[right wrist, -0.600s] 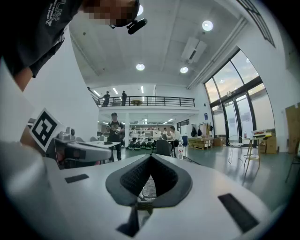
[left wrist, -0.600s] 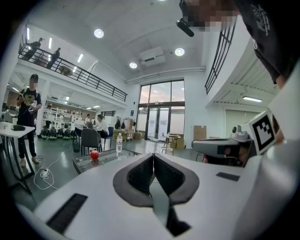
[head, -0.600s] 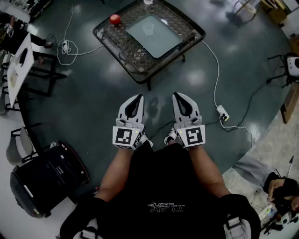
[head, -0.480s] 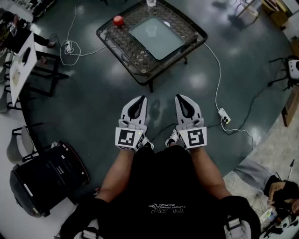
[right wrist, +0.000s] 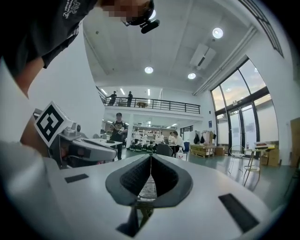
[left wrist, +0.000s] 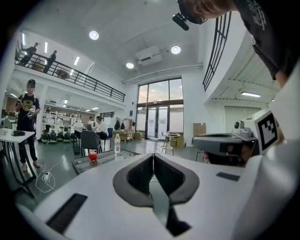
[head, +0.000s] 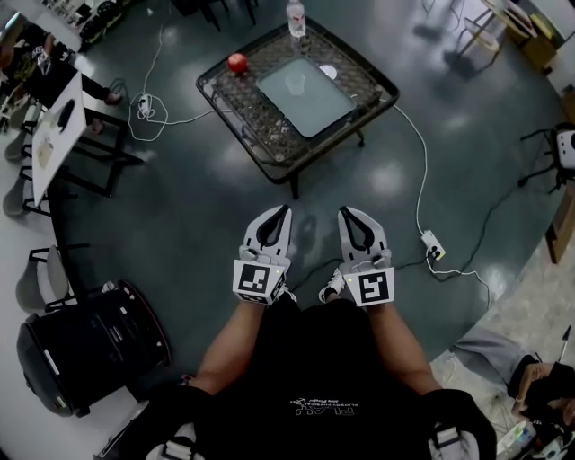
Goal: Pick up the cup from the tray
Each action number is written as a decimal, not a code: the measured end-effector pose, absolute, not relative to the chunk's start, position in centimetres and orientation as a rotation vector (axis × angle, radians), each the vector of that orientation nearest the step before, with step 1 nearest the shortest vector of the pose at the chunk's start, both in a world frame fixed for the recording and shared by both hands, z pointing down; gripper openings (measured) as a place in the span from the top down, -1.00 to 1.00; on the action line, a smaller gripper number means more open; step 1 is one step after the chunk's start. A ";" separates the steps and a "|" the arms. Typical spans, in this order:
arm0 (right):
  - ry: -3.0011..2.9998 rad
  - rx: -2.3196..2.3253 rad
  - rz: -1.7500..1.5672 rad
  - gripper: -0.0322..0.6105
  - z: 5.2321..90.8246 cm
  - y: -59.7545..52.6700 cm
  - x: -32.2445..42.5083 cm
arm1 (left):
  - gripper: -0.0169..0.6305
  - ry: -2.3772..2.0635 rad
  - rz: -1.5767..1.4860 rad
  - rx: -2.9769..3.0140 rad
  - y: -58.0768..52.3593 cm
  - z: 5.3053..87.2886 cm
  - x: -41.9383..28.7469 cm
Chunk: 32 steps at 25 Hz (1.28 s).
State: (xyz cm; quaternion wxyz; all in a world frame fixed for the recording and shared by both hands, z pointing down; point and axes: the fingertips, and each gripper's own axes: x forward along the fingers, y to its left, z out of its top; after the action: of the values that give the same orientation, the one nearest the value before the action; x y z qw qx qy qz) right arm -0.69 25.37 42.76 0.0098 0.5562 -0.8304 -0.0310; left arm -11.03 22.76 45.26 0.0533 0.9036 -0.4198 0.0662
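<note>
Head view: the cup point(head: 295, 83) stands on the tray point(head: 337, 112) at upper centre, well apart from both tools; left gripper point(head: 282, 212), seemingly slightly nearer, and right gripper point(head: 347, 214) are closed tight, empty.

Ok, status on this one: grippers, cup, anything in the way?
Left gripper shut, right gripper shut, both empty. Cup on tray, untouched, table well ahead. Apple and bottle off the tray.

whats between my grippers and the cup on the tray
Head view: between the left gripper and right gripper and the cup lies bare floor, then the table edge and a strip of tray. Nothing else.
</note>
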 end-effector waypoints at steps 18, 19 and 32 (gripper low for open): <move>-2.680 1.570 -0.091 0.87 44.0 25.9 4.7 | 0.91 -1.417 0.284 2.747 23.0 44.6 -5.8; -2.683 1.566 -0.100 0.87 43.9 25.8 4.8 | 0.91 -1.418 0.284 2.747 23.0 44.6 -5.7; -2.742 1.552 -0.077 0.87 41.3 20.4 3.7 | 0.91 -1.416 0.227 2.751 18.3 44.2 -5.7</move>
State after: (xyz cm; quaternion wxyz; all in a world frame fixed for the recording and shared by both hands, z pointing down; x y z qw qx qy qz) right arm 3.69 20.40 41.31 -0.0050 0.4924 -0.8700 -0.0244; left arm -5.69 18.26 44.20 0.0198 0.8866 -0.4564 0.0730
